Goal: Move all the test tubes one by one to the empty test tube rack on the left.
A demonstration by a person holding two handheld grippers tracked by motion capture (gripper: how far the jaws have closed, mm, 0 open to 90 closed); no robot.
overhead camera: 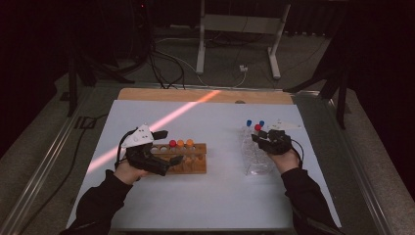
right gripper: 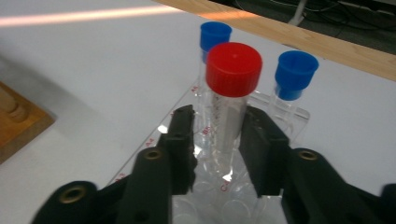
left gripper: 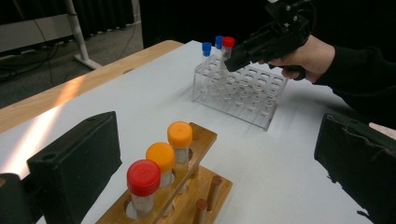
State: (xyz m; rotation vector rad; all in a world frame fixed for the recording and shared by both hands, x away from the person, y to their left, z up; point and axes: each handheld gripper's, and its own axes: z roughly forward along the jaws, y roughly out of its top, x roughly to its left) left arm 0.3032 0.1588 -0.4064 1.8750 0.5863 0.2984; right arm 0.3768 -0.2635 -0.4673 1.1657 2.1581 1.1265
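The right gripper [right gripper: 217, 140] is closing its jaws around the red tube [right gripper: 232, 100], which is standing in the clear rack [left gripper: 238, 91] next to two blue tubes [right gripper: 292, 79]; the pads are sitting close on each side of the glass below the cap, one touching and the other looking a hair off, so the grip is probably not firm yet. To do this well, the pads should be meeting the tube squarely under the cap, then lifting straight up so it is not catching the rack or knocking the blue ones. The left gripper [left gripper: 210, 158] is waiting wide open with nothing in it, straddling the wooden rack [overhead camera: 188, 161] with its red and orange tubes. Everything is resting on a white sheet [overhead camera: 205, 196] over a wooden table [overhead camera: 147, 94], in a dim room with cables and a stand on the floor behind.
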